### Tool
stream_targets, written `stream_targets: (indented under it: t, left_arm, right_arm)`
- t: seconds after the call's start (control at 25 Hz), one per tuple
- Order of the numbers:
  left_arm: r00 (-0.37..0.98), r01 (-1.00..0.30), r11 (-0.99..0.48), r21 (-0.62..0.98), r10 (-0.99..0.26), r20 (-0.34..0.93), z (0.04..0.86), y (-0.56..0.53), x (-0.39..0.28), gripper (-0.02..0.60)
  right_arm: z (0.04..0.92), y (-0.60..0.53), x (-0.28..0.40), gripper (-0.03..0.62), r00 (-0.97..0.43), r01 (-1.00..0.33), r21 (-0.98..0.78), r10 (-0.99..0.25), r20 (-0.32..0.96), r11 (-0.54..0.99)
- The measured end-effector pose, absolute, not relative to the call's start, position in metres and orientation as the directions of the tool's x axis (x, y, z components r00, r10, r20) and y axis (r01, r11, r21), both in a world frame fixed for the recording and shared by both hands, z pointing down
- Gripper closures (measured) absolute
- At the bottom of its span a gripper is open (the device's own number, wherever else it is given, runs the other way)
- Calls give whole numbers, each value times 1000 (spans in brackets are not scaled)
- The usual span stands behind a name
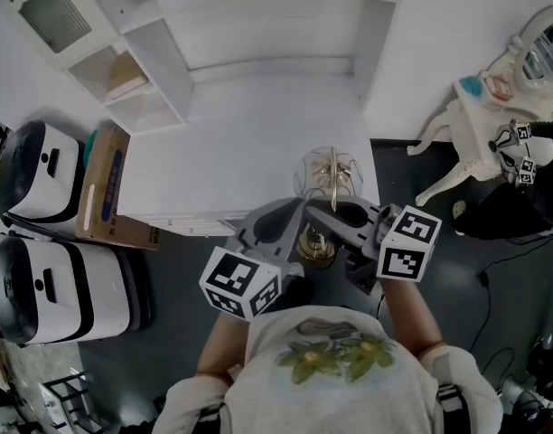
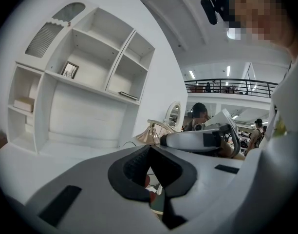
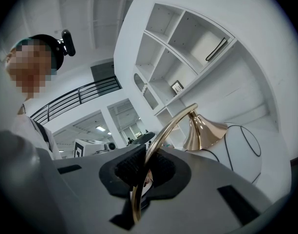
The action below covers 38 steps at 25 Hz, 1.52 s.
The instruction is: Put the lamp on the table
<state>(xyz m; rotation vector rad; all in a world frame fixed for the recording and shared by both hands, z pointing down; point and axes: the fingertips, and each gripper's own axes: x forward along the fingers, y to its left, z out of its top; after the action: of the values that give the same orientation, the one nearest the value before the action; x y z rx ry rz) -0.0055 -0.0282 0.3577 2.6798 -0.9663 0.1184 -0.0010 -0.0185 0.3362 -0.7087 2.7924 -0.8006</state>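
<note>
The lamp (image 1: 331, 177) has a gold arched stem, a gold cone shade (image 3: 203, 129) and a round gold base (image 1: 317, 248). I hold it in the air at the white table's (image 1: 249, 147) near right corner. My right gripper (image 1: 342, 217) is shut on the curved stem (image 3: 154, 145), which runs up between its black pads. My left gripper (image 1: 299, 224) sits close beside it on the left, near the base. In the left gripper view its pads (image 2: 139, 167) meet, and I see nothing clearly held between them. The shade (image 2: 150, 133) shows just beyond them.
A white shelf unit (image 1: 141, 70) stands at the table's back and left. A cardboard box (image 1: 105, 188) leans by the table's left end, with two white cases (image 1: 51, 269) beside it. A white chair (image 1: 475, 134) stands on the dark floor to the right.
</note>
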Motion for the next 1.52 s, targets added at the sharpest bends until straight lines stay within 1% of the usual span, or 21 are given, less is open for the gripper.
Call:
stream_targets:
  t: [0.8,1.2,1.52]
  left_arm:
    - [764,-645,-734,214,-627,154,350,-95,-44,554]
    - [755,-655,-729,197,-638,150,345,-131,-52,554]
    - [735,-677,-704,216,-661,150,351,-156,-56,554]
  right_arm:
    - [330,-85,-40,560,-883,-381,-526,-468,-37,760]
    - [326,-121,-47,559,-889,-373,-519,-457,-38,769]
    - [331,-146,-51,559,-901,-361,-507,-432,-25,783]
